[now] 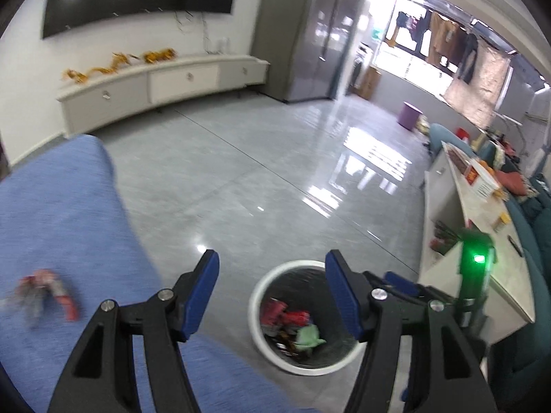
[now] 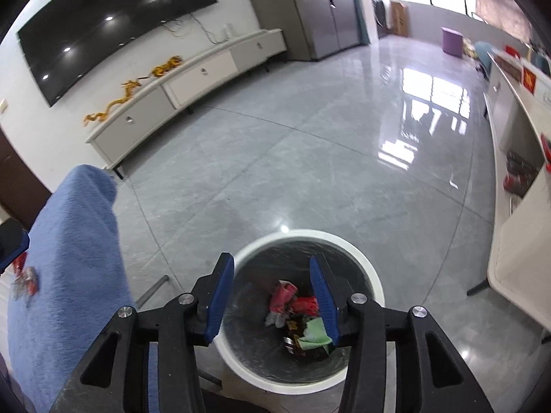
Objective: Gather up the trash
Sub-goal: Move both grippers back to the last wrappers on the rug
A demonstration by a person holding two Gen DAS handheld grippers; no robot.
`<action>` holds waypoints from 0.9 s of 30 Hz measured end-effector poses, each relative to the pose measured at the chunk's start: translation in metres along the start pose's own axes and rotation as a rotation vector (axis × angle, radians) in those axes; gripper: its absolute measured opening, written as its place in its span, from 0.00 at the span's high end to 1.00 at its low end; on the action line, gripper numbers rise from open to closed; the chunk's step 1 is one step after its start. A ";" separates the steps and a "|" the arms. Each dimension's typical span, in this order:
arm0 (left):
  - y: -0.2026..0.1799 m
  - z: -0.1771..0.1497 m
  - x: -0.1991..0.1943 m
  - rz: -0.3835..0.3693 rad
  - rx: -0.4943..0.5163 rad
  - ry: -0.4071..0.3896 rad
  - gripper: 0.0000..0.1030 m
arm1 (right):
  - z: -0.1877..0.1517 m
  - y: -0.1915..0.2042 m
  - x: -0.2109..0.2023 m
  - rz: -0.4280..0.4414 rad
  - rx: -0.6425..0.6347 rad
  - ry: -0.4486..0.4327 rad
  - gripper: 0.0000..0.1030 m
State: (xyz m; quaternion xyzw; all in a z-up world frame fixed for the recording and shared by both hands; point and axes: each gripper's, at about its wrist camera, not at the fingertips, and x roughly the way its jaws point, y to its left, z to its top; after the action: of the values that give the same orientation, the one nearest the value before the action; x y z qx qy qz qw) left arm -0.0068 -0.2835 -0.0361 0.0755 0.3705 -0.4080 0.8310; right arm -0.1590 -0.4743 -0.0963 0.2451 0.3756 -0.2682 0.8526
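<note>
A white-rimmed trash bin (image 1: 256, 296) stands on the grey tiled floor, lined with a dark bag. It holds red wrappers (image 1: 287, 315) and a crumpled green paper (image 1: 308, 337). My left gripper (image 1: 272, 261) hovers open above the bin's left side, nothing between its blue pads. My right gripper (image 2: 272, 261) is open directly over the bin (image 2: 372, 275), also empty; the red wrappers (image 2: 303, 304) and green paper (image 2: 315, 332) show below it. A blurred red and silver wrapper (image 1: 48, 292) lies on a blue cloth-covered surface (image 1: 69, 206) to the left, and is also seen as wrapper (image 2: 26, 280).
A white low table (image 1: 482, 241) with boxes and small items runs along the right, close to the bin. A white TV cabinet (image 1: 155, 86) with gold dragon ornaments lines the far wall. A purple stool (image 1: 409, 115) stands far back. A green light (image 1: 478, 258) glows on the other gripper's body.
</note>
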 end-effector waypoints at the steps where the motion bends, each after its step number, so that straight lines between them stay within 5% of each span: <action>1: 0.006 0.000 -0.007 0.018 -0.009 -0.013 0.40 | 0.001 0.007 -0.004 0.007 -0.014 -0.009 0.55; 14: 0.077 -0.012 -0.093 0.190 -0.138 -0.173 0.35 | 0.002 0.104 -0.052 0.127 -0.240 -0.119 0.44; 27: 0.094 -0.031 -0.135 0.205 -0.169 -0.230 0.34 | -0.016 0.143 -0.074 0.162 -0.347 -0.147 0.41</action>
State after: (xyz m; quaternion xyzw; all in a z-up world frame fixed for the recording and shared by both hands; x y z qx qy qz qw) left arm -0.0080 -0.1245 0.0168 -0.0045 0.2963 -0.2942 0.9086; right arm -0.1182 -0.3385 -0.0177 0.1039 0.3321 -0.1471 0.9259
